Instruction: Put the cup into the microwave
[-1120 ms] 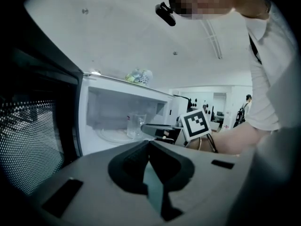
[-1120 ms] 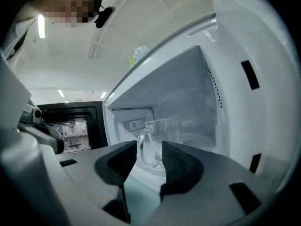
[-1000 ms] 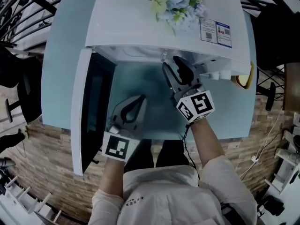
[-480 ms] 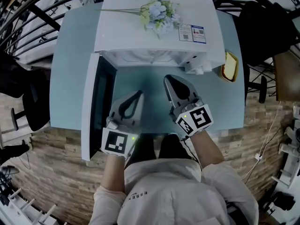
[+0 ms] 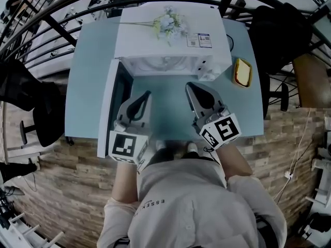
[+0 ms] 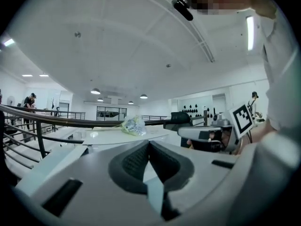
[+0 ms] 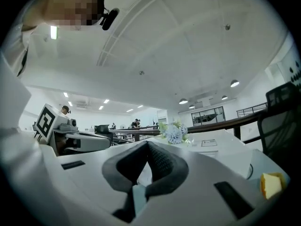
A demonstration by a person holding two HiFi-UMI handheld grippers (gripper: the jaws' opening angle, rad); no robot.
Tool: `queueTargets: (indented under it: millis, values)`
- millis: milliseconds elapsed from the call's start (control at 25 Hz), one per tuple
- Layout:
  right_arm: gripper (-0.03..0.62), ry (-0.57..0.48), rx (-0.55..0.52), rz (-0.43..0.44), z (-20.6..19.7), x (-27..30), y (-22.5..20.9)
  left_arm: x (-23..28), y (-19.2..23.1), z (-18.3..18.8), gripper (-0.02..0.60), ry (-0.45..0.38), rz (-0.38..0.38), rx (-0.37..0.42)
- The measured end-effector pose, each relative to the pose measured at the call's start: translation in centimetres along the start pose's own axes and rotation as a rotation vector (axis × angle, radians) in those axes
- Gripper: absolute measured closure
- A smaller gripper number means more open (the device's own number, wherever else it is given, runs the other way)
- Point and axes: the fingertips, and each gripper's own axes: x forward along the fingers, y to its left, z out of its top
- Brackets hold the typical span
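The white microwave (image 5: pixel 170 40) stands at the back of the pale blue table (image 5: pixel 88 76), its door (image 5: pixel 109 112) swung open to the left. In its open cavity (image 5: pixel 161 64) a pale round shape shows; I cannot tell whether that is the cup. Both grippers are held level in front of the opening, well back from it. My left gripper (image 5: pixel 147 94) is shut with nothing in it. My right gripper (image 5: pixel 190 86) is shut and empty too. In the gripper views the jaws of the left gripper (image 6: pixel 148 143) and the right gripper (image 7: pixel 147 144) meet at their tips.
A bunch of pale flowers (image 5: pixel 166 22) lies on top of the microwave, also seen as flowers (image 7: pixel 175 132) in the right gripper view. A yellow object (image 5: pixel 242 72) sits on the table right of the microwave. A dark chair (image 5: pixel 36 112) stands left of the table.
Both grippers have drawn back from the microwave opening and risen. The right gripper's jaws, open at the opening a second ago, have shut with nothing in them. The head view has pulled back.
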Motion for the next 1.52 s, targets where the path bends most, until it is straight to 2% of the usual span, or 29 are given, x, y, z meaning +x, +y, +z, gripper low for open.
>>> queueTargets:
  millis: [120,360,680,840,1080,1240,1520]
  values:
    - [0.577,-0.008,-0.022,-0.015,1.3,-1.0,0.0,-0.8,-0.3,1.5,0.580,-0.029,-0.012,-0.012]
    - [0.577,-0.034,-0.066,-0.028,2.7,-2.2,0.0,-1.4,-0.3,2.4,0.580,-0.043,-0.011,0.018]
    - [0.579,-0.060,-0.095,-0.005,3.5,-2.5,0.4,-1.6,-0.6,3.4,0.579,-0.067,-0.003,0.030]
    - [0.579,-0.059,-0.091,0.020,3.3,-2.5,0.5,-1.7,-0.8,3.6,0.580,-0.083,0.006,0.042]
    - [0.579,-0.054,-0.071,-0.019,3.2,-2.6,-0.7,-1.9,-1.1,3.6,0.580,-0.079,0.027,0.046]
    - [0.577,-0.047,-0.038,-0.013,2.8,-2.7,-1.0,-1.8,-1.4,3.7,0.579,-0.078,0.035,0.045]
    - [0.578,-0.049,-0.042,-0.007,2.8,-2.7,-1.5,-1.2,-1.6,4.0,0.580,-0.082,0.053,0.055]
